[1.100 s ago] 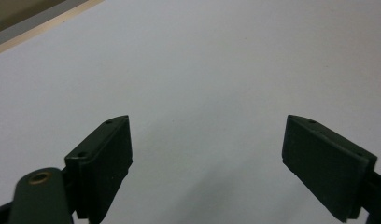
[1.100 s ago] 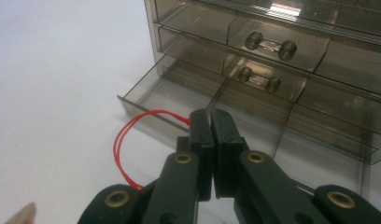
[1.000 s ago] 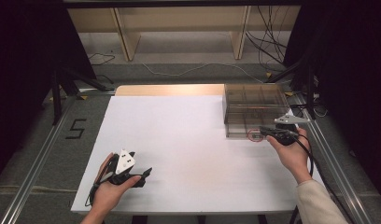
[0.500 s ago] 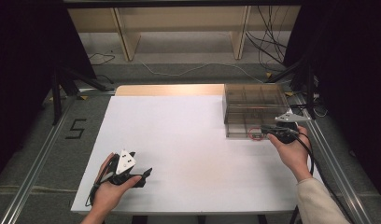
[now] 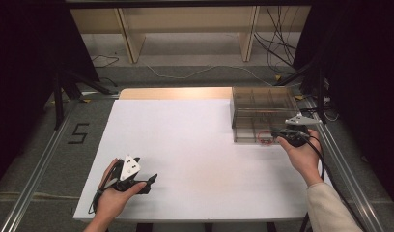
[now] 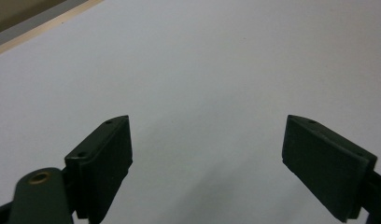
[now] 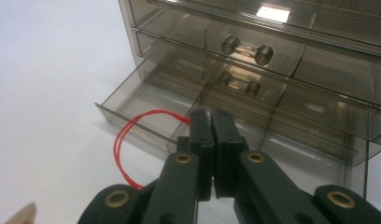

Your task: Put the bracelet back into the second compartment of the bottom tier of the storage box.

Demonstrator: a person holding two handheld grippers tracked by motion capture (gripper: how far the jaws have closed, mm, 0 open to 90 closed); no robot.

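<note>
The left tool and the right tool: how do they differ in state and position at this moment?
The left tool has its jaws wide apart with nothing between them; the right tool has its jaws pressed together on a red loop. The left tool lies over the bare white table; the right tool is at the open bottom drawer of the clear drawer cabinet. Each is held in one hand.

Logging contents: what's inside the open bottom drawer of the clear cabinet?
The drawer looks bare except for a red band looping over its front edge, pinched in the shut right gripper. That gripper hides the drawer's near right part.
</note>
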